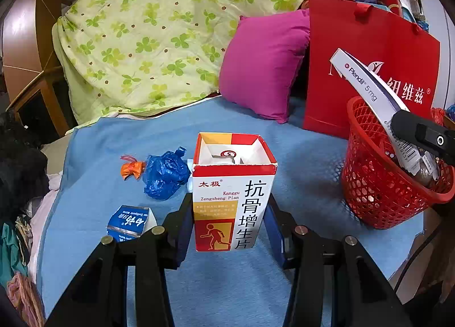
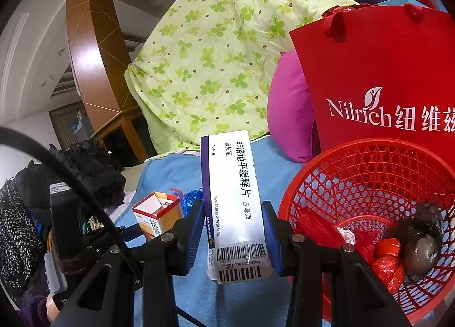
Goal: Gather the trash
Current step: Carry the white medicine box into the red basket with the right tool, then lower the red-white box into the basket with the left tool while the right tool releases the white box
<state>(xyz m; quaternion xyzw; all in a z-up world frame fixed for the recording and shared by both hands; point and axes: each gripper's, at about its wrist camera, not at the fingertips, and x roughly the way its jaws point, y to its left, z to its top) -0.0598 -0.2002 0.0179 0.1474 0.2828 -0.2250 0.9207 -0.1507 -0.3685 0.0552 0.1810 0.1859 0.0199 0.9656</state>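
Your left gripper point(image 1: 229, 213) has its fingers clenched on the open-topped red, white and yellow cardboard medicine box point(image 1: 233, 190), held above the blue bed cover point(image 1: 298, 156). Your right gripper point(image 2: 236, 230) grips the long white pill carton point(image 2: 231, 202) beside the red plastic mesh basket point(image 2: 369, 173), which already holds bagged scraps. A crumpled blue plastic bag point(image 1: 166, 175), a small orange wad point(image 1: 131, 170) and a blue-and-white carton point(image 1: 129, 221) still lie on the bed.

open-topped red-white box point(image 1: 233, 193) upright, held | white Plendil carton point(image 2: 233, 199) held | red basket point(image 2: 369, 213) holds wrapped trash
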